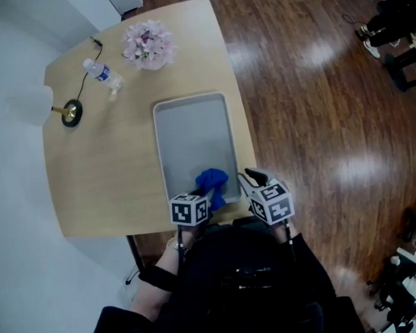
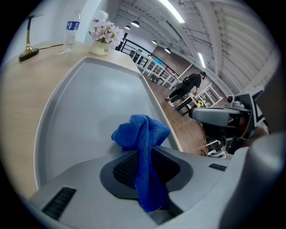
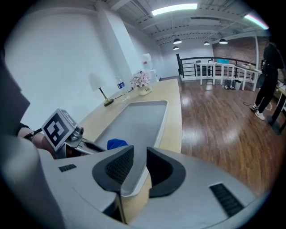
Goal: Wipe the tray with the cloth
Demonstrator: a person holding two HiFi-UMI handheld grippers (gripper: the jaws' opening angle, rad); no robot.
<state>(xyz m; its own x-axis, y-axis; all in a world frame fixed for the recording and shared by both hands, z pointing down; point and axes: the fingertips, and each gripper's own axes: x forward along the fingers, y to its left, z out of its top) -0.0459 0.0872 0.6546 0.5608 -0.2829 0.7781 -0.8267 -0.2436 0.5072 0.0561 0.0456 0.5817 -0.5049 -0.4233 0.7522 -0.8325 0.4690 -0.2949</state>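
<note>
Both tools at the near end of the tray, cloth in the left one

In the head view we see both forearms reaching forward from the bottom edge, each tool angled down and away: the left tool [image 1: 204, 196] over the blue cloth [image 1: 212, 183], which lies on the near end of the tray [image 1: 192, 128], and the right tool [image 1: 249, 177] at the tray's near right corner on the wooden surface [image 1: 104, 175] (a lamp, a bottle and flowers stand well beyond). In the left gripper view we find the jaws clamped on the cloth [image 2: 140, 134], its bunched top resting on the tray floor [image 2: 89, 103]. In the right gripper view the jaws are closed on the tray's rim [image 3: 154, 129], and the cloth [image 3: 117, 144] shows to their left.
</note>
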